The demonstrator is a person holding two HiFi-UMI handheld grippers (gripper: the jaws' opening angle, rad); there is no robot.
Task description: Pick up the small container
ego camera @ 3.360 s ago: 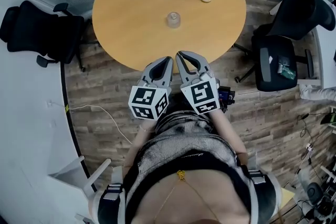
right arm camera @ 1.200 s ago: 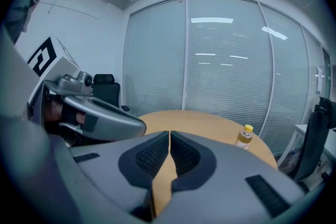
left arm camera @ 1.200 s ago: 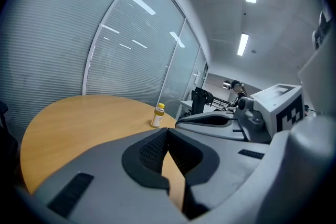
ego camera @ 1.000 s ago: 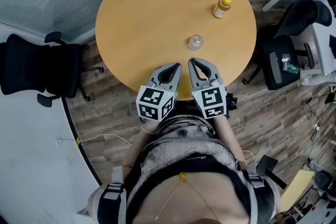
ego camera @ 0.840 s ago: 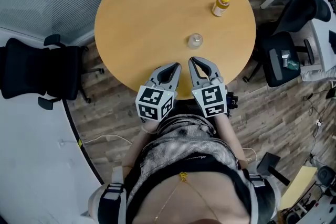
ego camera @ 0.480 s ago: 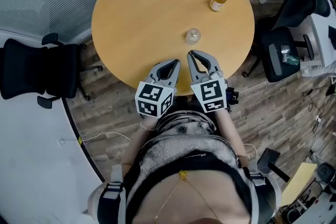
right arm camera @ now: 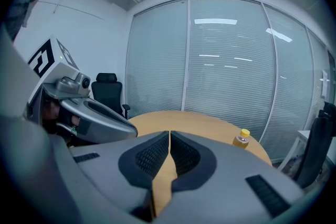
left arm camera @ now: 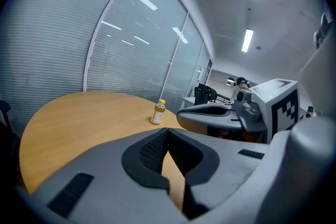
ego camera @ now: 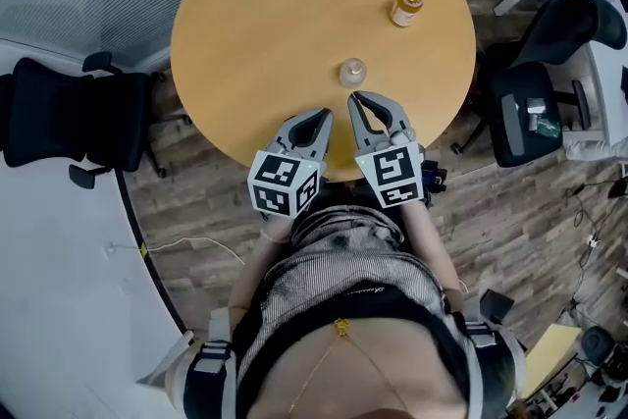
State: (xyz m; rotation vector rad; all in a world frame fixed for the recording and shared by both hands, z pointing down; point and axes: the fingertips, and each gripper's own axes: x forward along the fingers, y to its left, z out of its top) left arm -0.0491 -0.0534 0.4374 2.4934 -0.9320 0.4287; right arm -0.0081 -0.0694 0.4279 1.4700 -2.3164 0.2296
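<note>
Left gripper (ego camera: 324, 114), right gripper (ego camera: 355, 97), both jaws together; small container (ego camera: 352, 72) near, bottle (ego camera: 405, 5) beyond

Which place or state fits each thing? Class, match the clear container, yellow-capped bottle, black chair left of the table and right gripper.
Things: 1 clear container; 2 yellow-capped bottle; 3 black chair left of the table; 4 right gripper.
Places or states: A on the floor; B shut, empty; C on the table, just beyond the right gripper's tips; D near the table's far right edge.
Pairs: 1-C; 2-D; 3-A; 4-B.
</note>
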